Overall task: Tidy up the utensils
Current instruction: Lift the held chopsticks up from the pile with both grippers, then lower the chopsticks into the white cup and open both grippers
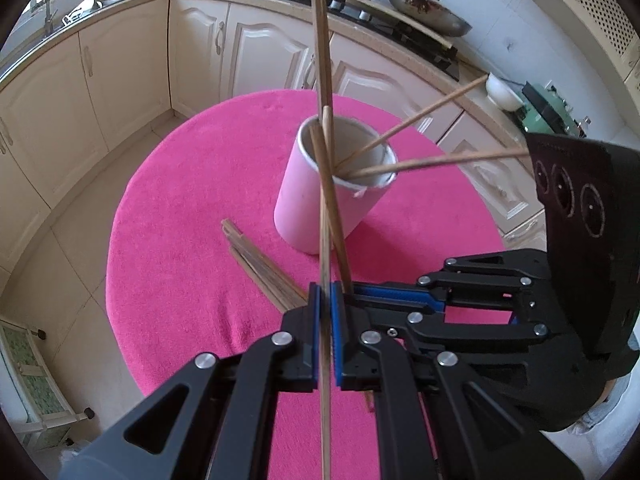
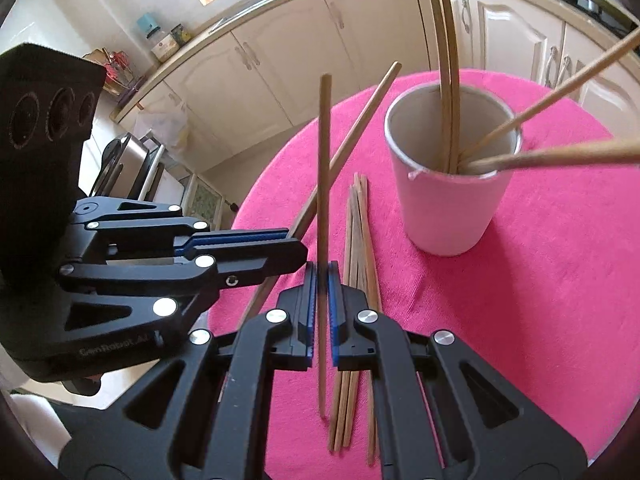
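Left tool [image 1: 327,300], left wrist view: its blue pads are closed narrowly on one chopstick [image 1: 326,240], whose free end rises toward the pink cup [image 1: 320,200] at the middle of the desk [image 1: 180,240] with its pink cover. A second chopstick [image 1: 338,232], crossing just to the right, runs down to the right tool [image 1: 394,300], which enters from the right. Four sticks already stand in the cup, two near-upright at its far-left rim and two leaning out to the right. A loose bundle [image 1: 260,268] lies on the cloth near and left of the cup. Judged risk: the two held sticks cross close together, so tilting either toward the cup could knock the other askew in its grip or strike the upright pair

Right tool [image 2: 320,304], right wrist view: its pads clamp a single chopstick [image 2: 323,180] near its lower third, standing almost upright; the left tool [image 2: 296,246] reaches in from the left, holding its own stick [image 2: 360,120] slanted to the far right behind it. The bundle [image 2: 356,280] lies directly under both tools, the cup [image 2: 448,200] to the far right. Judged risks: a thin round stick may pivot or slip between flat pads; the leaning sticks crowd the right of the cup mouth, so a new tip could glance off the rim or tip the light cup
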A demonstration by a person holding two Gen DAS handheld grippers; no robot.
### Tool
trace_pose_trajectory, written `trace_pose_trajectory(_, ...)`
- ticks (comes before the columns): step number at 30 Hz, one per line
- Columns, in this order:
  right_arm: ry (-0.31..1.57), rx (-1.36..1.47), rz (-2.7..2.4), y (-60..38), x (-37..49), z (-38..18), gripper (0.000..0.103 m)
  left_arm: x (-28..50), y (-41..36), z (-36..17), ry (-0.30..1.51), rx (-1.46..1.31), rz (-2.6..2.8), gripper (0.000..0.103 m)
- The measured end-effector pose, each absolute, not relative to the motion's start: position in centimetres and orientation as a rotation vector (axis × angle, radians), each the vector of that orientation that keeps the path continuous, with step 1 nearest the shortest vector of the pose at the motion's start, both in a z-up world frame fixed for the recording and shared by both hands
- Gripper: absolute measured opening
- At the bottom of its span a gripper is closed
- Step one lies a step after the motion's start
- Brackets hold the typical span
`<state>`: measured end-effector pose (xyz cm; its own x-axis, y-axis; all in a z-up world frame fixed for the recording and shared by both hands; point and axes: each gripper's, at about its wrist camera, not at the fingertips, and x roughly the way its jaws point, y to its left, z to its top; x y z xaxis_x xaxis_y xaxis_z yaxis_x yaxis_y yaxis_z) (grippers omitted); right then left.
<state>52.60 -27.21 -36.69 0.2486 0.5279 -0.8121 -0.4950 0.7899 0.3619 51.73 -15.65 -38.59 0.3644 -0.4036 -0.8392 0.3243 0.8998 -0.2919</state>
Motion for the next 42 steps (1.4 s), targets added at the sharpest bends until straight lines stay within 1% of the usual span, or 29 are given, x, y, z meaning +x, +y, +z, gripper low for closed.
trace_pose_trajectory(6,0.976,0.115,0.638,-29.1,53.0,-32.1,0.006,52.5,-15.0,-34.9,0.963,-0.129,-0.475,0.005)
trace_pose_trajectory(15,0.722,0.254,0.547,-34.4,55.0,-24.2,0.006,55.9,-14.5,-29.2,0.697,-0.252,-0.414,0.005)
trace_pose_trajectory(20,0.649,0.264,0.518,-36.0,56.9,-22.0,0.006,58.1,-15.7,-27.7,0.578,-0.288,-0.378,0.005)
trace_pose_trajectory(24,0.637,0.199,0.486,-36.1,58.5,-22.3,0.006,59.0,-16.8,-27.8,0.495,-0.291,-0.354,0.005)
trace_pose_trajectory(27,0.643,0.157,0.475,-36.5,58.9,-23.1,0.006,59.9,-17.5,-29.1,0.47,-0.3,-0.342,0.005)
trace_pose_trajectory(36,0.68,0.102,0.493,-36.4,59.4,-26.3,0.006,60.9,-18.8,-33.2,0.487,-0.269,-0.304,0.005)
trace_pose_trajectory(42,0.725,0.063,0.504,-35.3,59.3,-27.5,0.006,60.1,-18.5,-34.7,0.538,-0.237,-0.29,0.005)
